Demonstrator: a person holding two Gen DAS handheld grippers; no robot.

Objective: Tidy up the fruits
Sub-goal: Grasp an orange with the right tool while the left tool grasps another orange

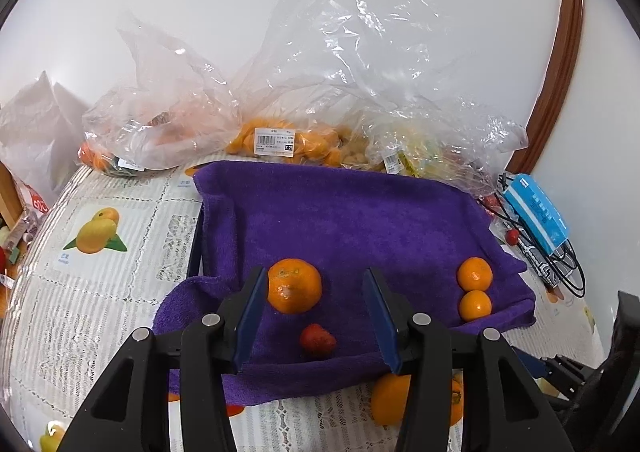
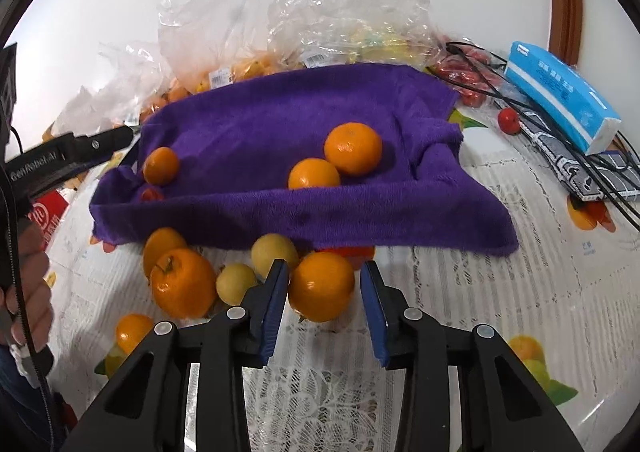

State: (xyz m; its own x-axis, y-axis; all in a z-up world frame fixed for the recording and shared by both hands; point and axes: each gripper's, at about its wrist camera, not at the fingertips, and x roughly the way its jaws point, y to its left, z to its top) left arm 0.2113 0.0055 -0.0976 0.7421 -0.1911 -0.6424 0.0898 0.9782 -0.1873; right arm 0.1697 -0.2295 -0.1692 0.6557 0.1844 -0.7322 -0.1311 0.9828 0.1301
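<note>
A purple towel (image 1: 340,212) lies over a tray on the table. On it sit a large mandarin (image 1: 294,291), a strawberry (image 1: 317,339) and two small mandarins (image 1: 474,273). My left gripper (image 1: 316,316) is open above the towel's near edge, its left pad beside the large mandarin. In the right wrist view the towel (image 2: 280,132) holds three mandarins (image 2: 353,148). My right gripper (image 2: 324,292) is open around an orange (image 2: 321,286) on the table; whether the pads touch it I cannot tell. Another orange (image 2: 184,282) and two yellow fruits (image 2: 236,282) lie to its left.
Clear plastic bags of fruit (image 1: 280,100) stand behind the towel by the wall. A blue tissue pack (image 2: 560,96), black cables and a cherry tomato (image 2: 509,120) lie at the right. The left gripper's body (image 2: 68,156) reaches in from the left. The tablecloth (image 1: 100,252) has printed fruit.
</note>
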